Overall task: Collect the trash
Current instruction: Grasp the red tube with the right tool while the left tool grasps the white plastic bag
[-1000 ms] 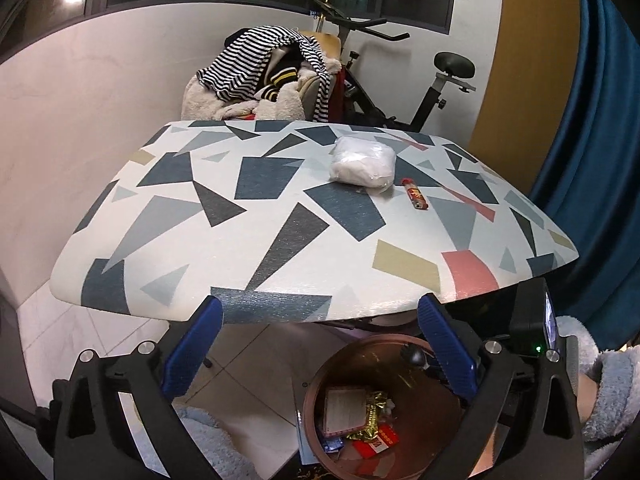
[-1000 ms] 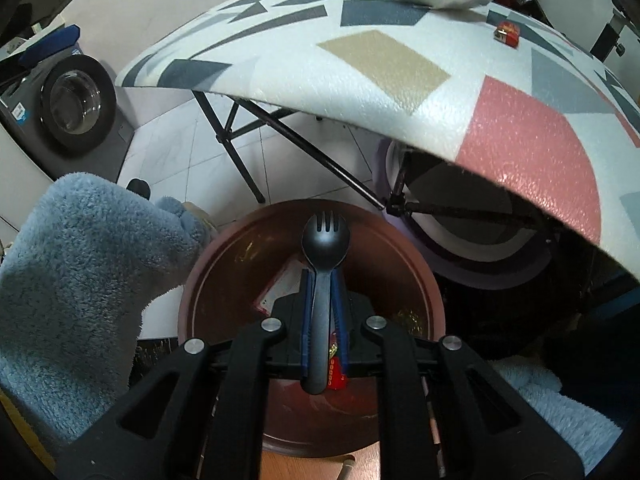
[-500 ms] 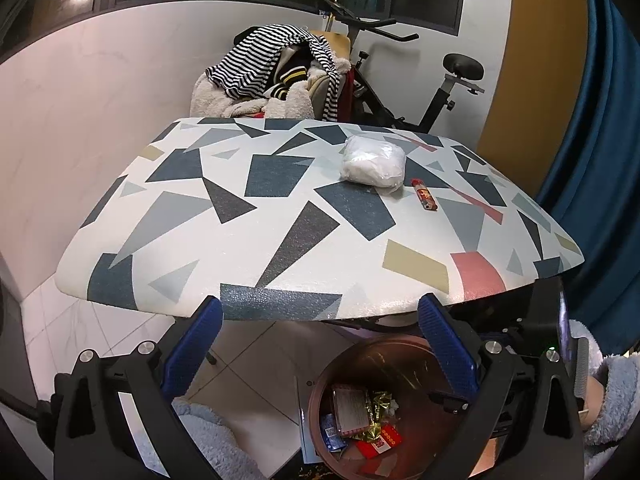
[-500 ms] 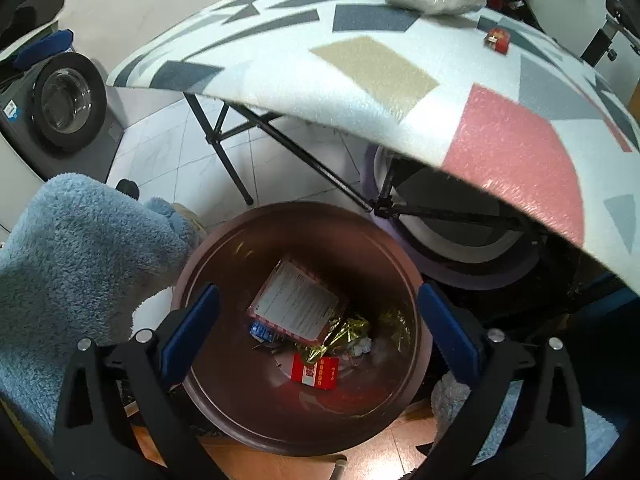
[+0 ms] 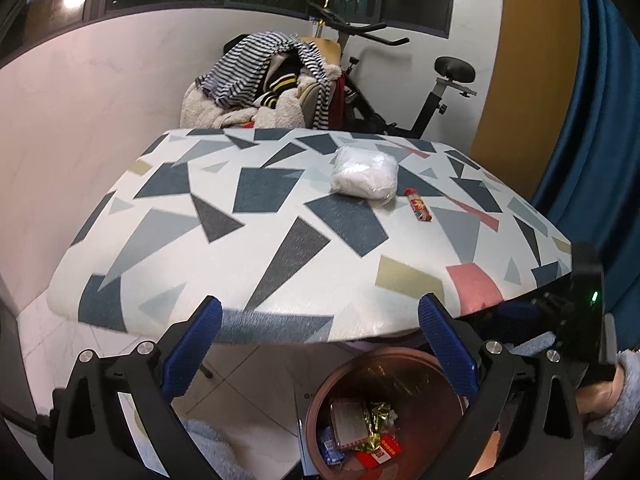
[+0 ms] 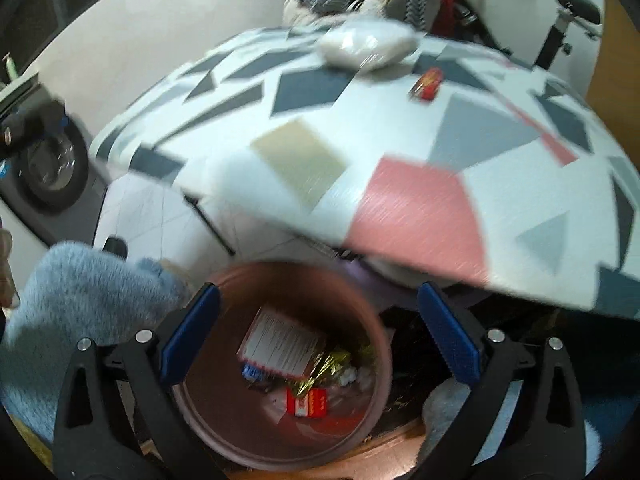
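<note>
A brown round bin (image 6: pixel 224 408) stands on the floor under the table's near edge, with wrappers and a card inside; it also shows in the left wrist view (image 5: pixel 320 400). On the patterned table (image 5: pixel 280 240) lie a white plastic bag (image 5: pixel 365 173) and a small red wrapper (image 5: pixel 418 210); the bag (image 6: pixel 366 46) and wrapper (image 6: pixel 427 85) show blurred in the right wrist view. My left gripper (image 5: pixel 318 348) is open and empty before the table edge. My right gripper (image 6: pixel 318 340) is open and empty above the bin.
A chair piled with striped clothes (image 5: pixel 260 80) and an exercise bike (image 5: pixel 420 92) stand behind the table. A blue curtain (image 5: pixel 592 120) hangs at the right. A washing machine (image 6: pixel 48 168) stands left of the table. A blue fleece sleeve (image 6: pixel 80 300) is beside the bin.
My right gripper opened and let go of the black spork, which is out of sight now. It then rose and tilted up towards the table. The left gripper lifted slightly.
</note>
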A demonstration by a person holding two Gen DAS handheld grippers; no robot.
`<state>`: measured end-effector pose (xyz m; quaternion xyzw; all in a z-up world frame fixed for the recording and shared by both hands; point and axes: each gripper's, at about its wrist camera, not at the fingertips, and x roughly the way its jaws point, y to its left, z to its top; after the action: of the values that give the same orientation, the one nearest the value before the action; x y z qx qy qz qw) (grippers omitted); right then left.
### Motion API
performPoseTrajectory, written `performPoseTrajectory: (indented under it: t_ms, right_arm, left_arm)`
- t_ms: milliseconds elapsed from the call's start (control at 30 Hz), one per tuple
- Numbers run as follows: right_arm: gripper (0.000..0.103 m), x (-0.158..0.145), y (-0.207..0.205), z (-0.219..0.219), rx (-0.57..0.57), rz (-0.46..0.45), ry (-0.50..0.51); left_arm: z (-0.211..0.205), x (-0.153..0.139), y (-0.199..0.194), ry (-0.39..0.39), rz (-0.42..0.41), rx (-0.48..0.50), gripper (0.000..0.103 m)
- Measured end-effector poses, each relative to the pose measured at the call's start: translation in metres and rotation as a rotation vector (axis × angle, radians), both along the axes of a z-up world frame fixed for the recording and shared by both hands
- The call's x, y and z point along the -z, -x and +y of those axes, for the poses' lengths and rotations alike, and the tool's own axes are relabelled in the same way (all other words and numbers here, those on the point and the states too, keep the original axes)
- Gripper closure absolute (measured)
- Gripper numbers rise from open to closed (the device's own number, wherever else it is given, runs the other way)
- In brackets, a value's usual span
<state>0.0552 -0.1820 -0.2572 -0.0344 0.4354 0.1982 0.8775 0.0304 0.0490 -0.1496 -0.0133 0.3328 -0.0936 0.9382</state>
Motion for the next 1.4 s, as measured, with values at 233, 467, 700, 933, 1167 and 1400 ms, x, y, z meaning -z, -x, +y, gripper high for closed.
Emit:
performPoseTrajectory:
  t_ms: [233, 467, 700, 933, 1167, 1400]
  right_arm:
    - [0.006, -0.034, -0.047, -0.027, 0.047, -0.057, -0.009]
    - [0.019, -0.043, -0.126, -0.039, 0.104, -0.027, 0.013]
    - [0.036, -0.032, -0.192, -0.021, 0.089, 0.022, 0.077]
    - [0.061, -0.019, -0.22, -0.013, 0.128, 0.066, 0.103]
    - [0.075, -0.015, -0.224, -0.02, 0.115, 0.05, 0.069]
    - [0.077, -0.026, -0.219, -0.041, 0.159, 0.017, -0.045]
  left_arm:
    - [-0.009, -0.006, -0.028, 0.035, -0.016, 0.041, 0.007]
    - [-0.013, -0.006, -0.059, 0.057, -0.014, 0.048, 0.007]
    - [-0.016, 0.0, -0.095, 0.054, 0.001, 0.049, 0.007]
    - [-0.027, 0.003, -0.129, 0.014, 0.003, 0.068, 0.007]
    - [-0.045, 0.007, -0.151, -0.017, 0.013, 0.102, 0.007]
    - [-0.065, 0.015, -0.179, -0.031, 0.038, 0.136, 0.007]
